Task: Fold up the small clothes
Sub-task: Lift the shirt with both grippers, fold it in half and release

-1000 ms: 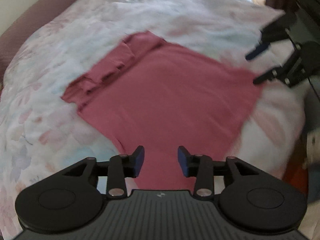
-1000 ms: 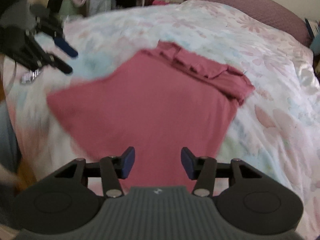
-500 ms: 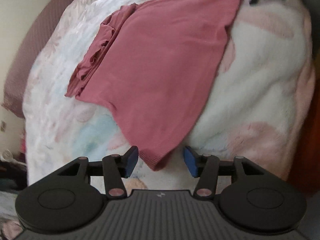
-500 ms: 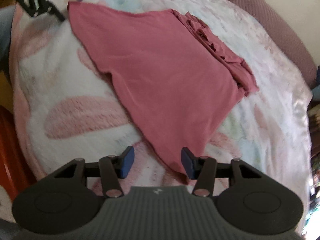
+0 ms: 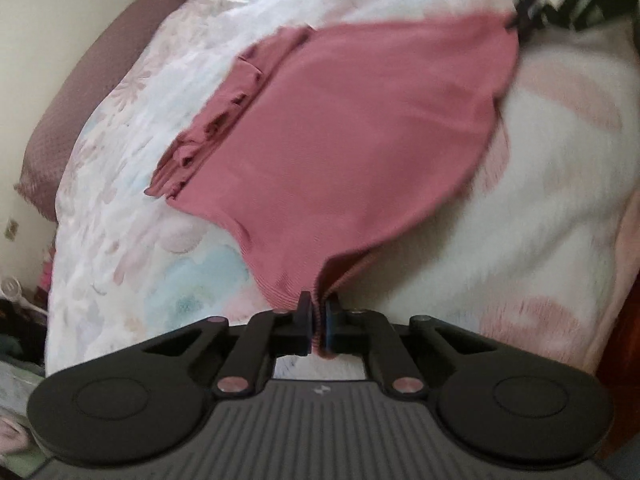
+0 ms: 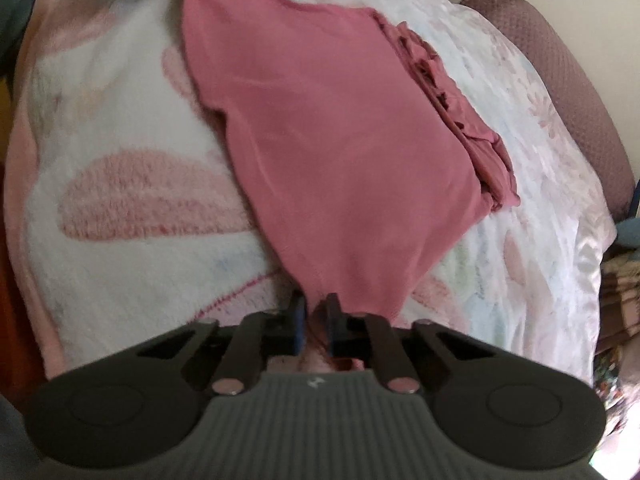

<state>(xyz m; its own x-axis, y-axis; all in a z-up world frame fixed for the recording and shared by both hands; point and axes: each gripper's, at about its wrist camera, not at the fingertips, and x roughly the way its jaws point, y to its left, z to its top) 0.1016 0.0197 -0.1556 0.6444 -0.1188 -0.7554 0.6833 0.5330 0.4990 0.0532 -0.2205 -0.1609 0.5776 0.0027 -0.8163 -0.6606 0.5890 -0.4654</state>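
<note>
the garment (image 5: 352, 136) lies spread on the bed (image 5: 560, 208), its gathered edge toward the pillow (image 5: 76, 120) behind. each near corner sits in a claw: left claw (image 5: 318, 326), right claw (image 6: 316, 326), at opposite ends.

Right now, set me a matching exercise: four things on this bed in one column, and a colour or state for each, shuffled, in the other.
Column one:
1. left gripper
2. garment
3. fleece blanket
4. pillow

Column two:
A. mauve, textured, at the bed's far edge
B. white with large pink patches
C. shut on a ribbed corner of cloth
D. dusty pink, spread flat, bunched along one side

Pairs: 1-C, 2-D, 3-B, 4-A
</note>
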